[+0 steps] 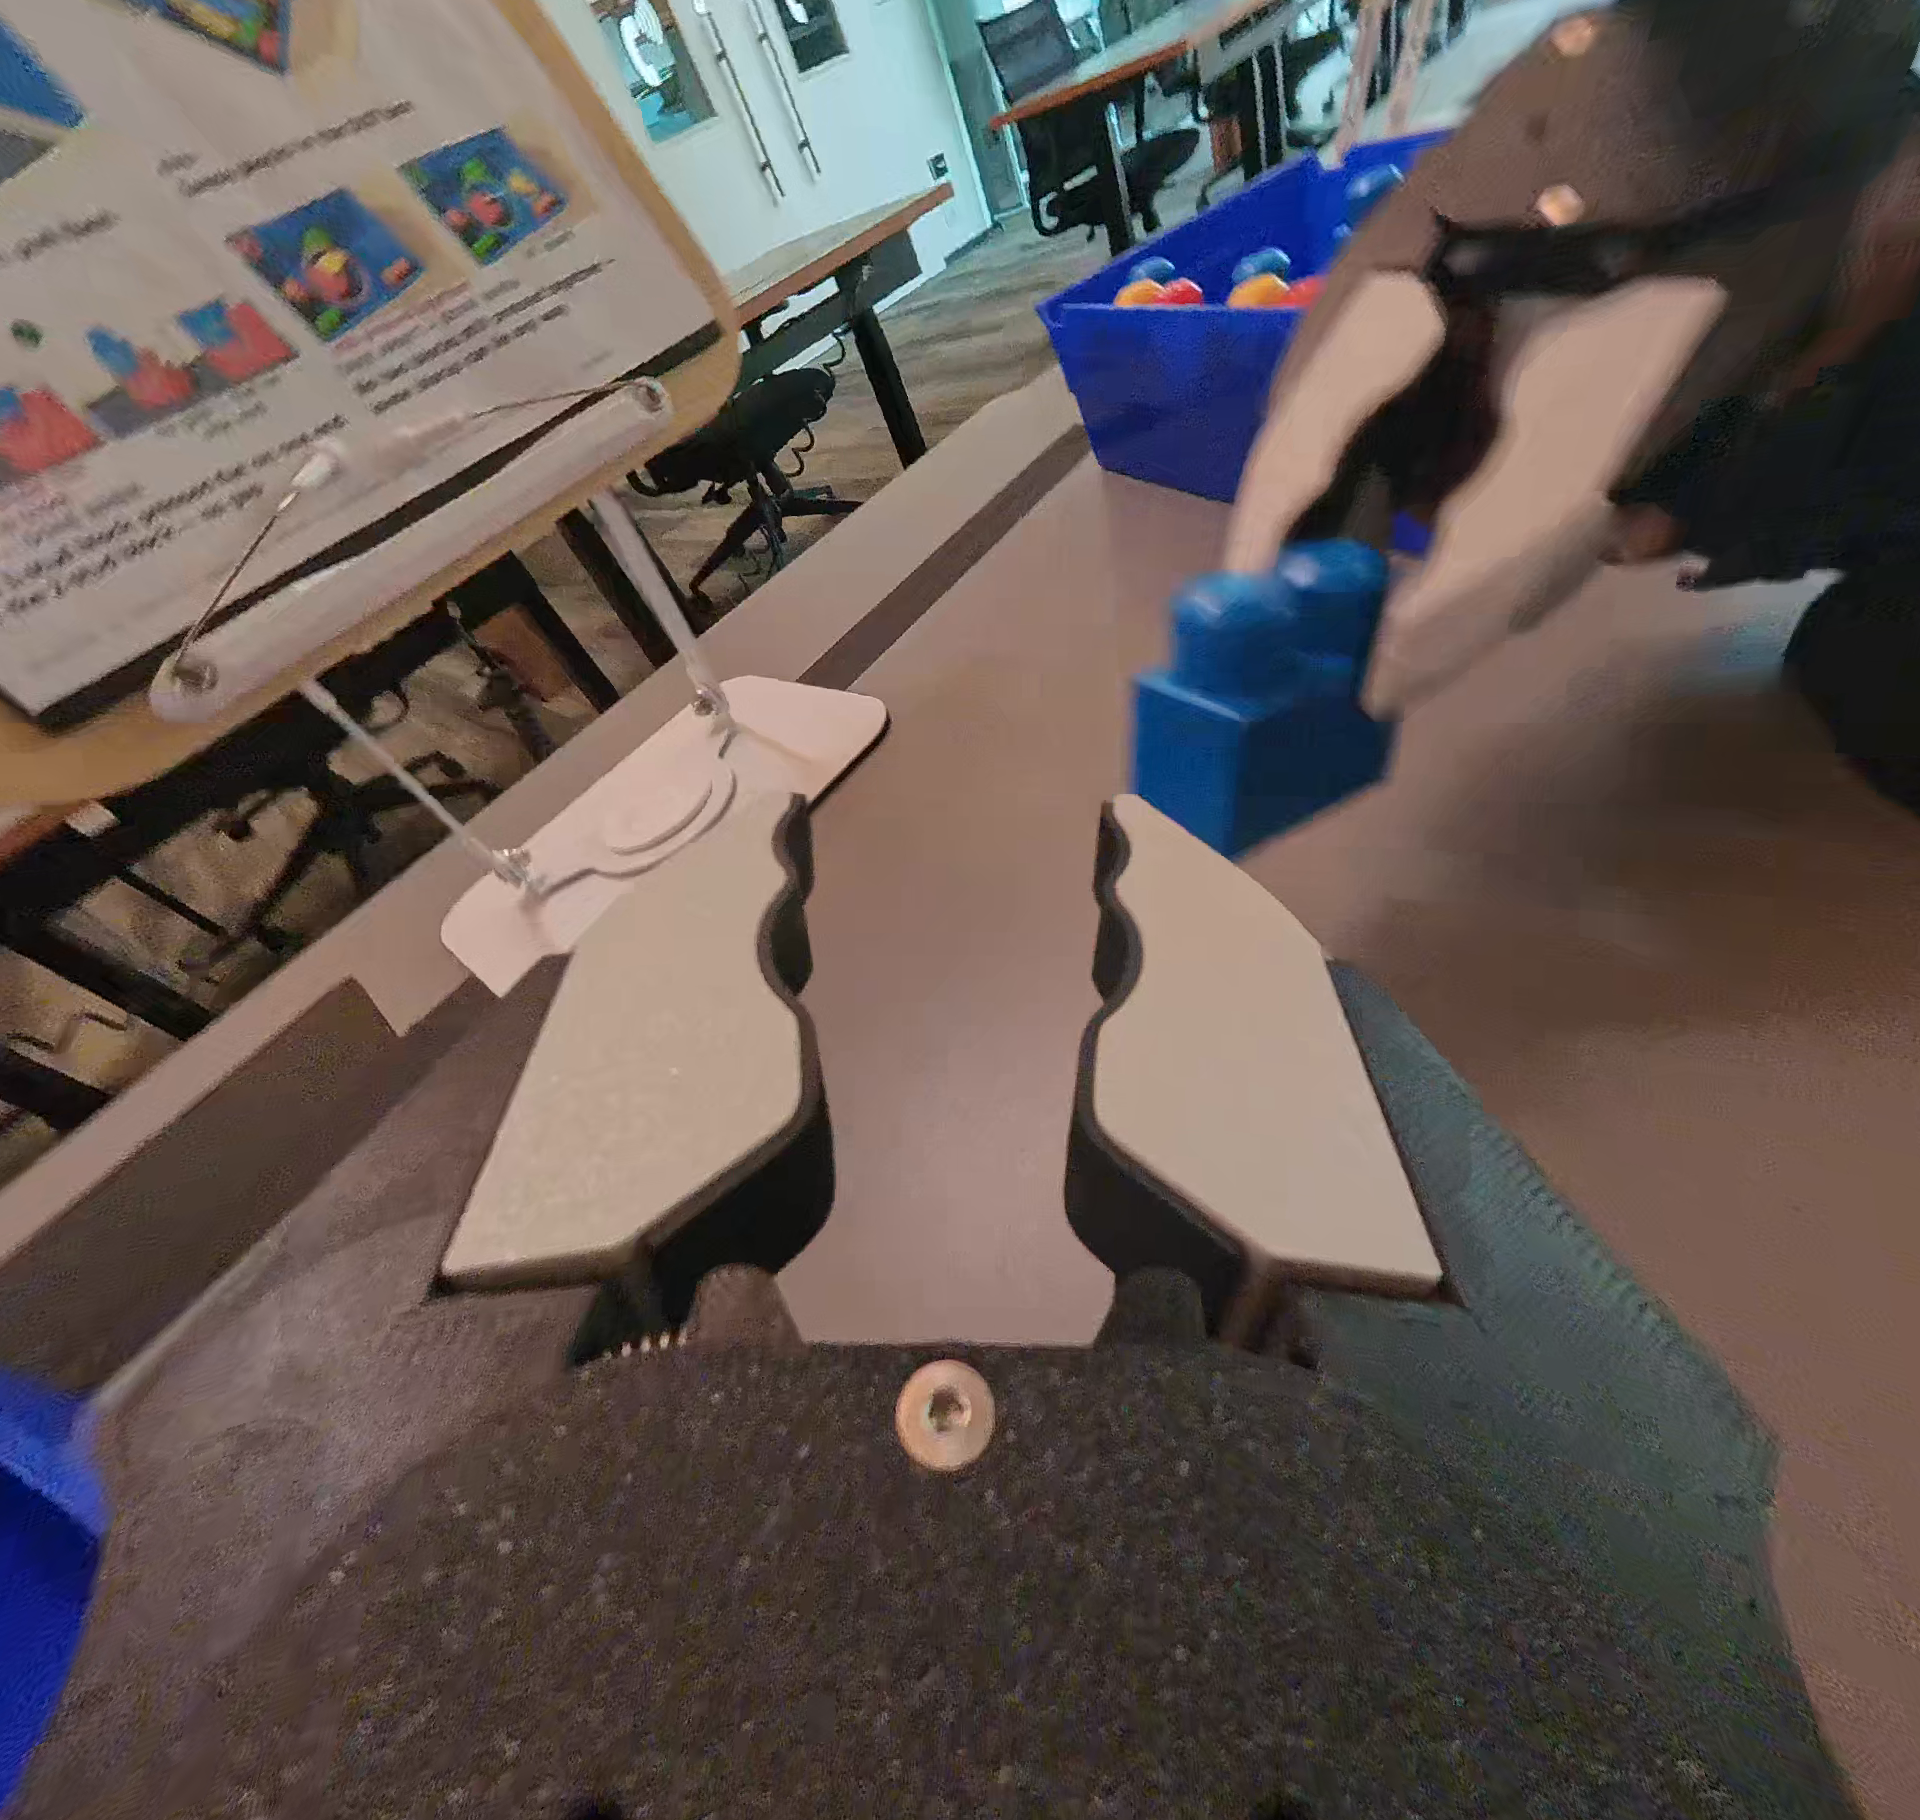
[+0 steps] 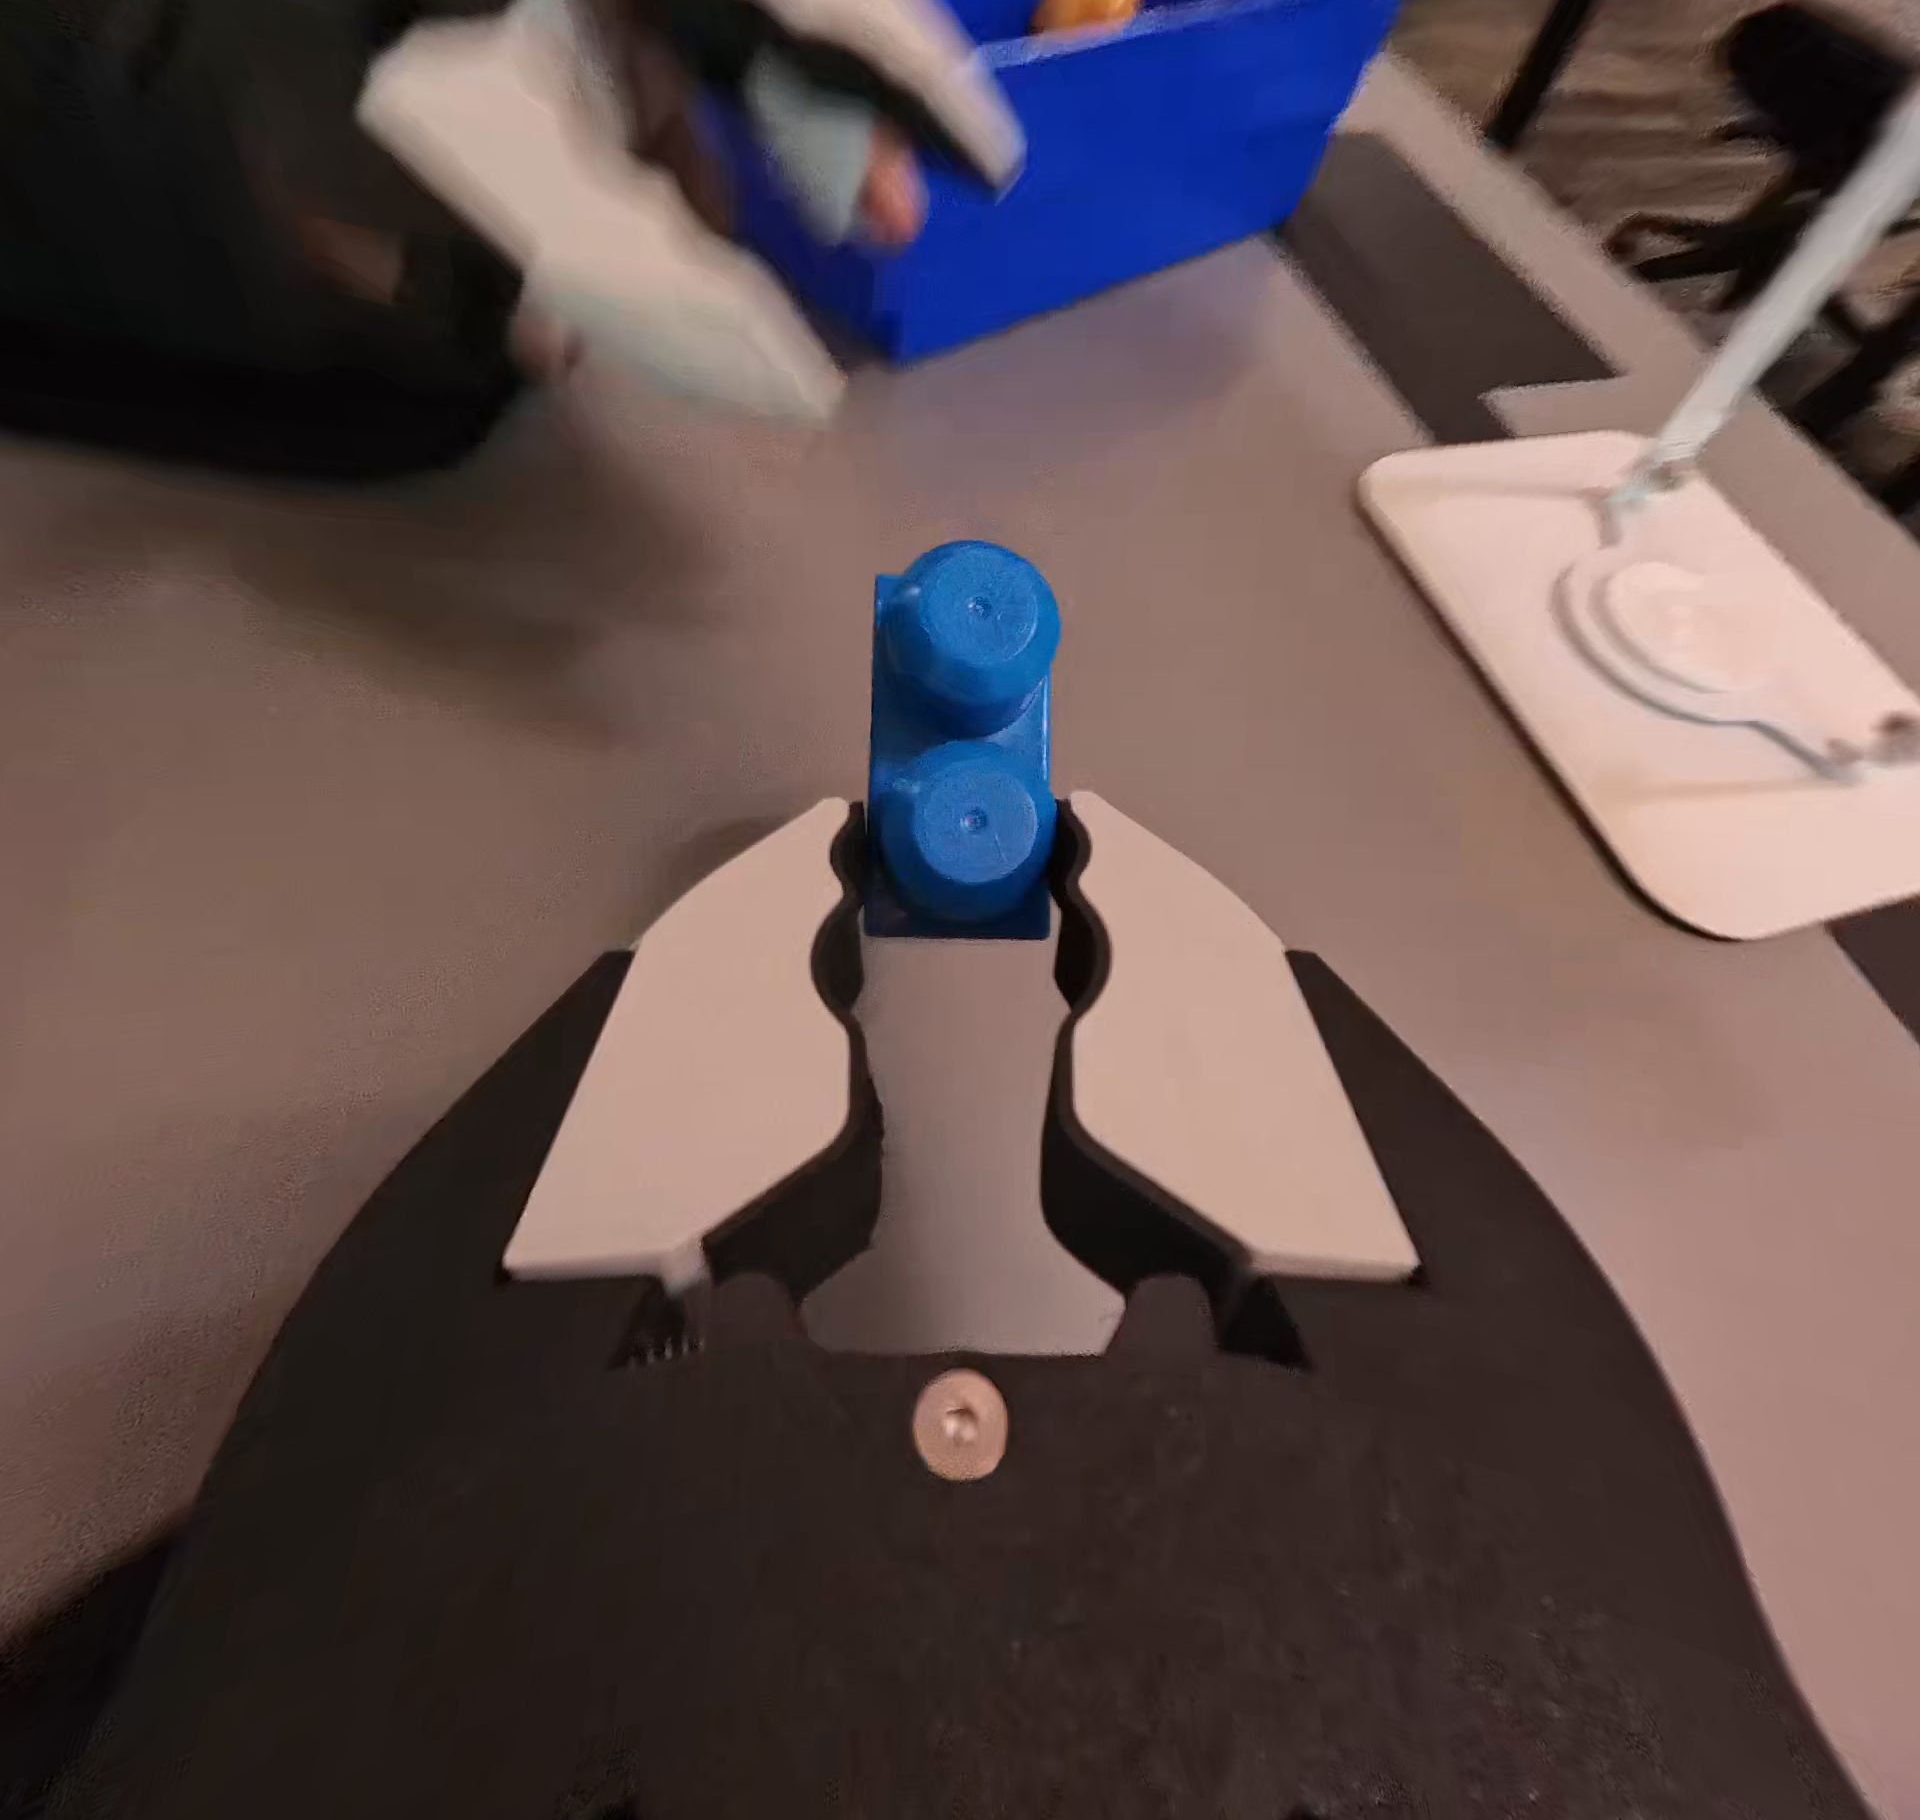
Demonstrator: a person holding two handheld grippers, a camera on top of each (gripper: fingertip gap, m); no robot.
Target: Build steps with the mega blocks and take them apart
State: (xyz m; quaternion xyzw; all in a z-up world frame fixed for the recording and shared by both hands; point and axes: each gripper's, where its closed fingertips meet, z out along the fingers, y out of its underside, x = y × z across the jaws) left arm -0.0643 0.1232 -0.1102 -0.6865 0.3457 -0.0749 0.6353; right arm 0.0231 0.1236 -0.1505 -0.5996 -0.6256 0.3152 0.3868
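While upright, blue block, long axis forward, between right gripper pinching jaws.

Count of items. I hold two grippers: my left gripper and my right gripper. One blue two-stud block stands on one desk. One blue bin of blocks; one white stand base; one instruction board.
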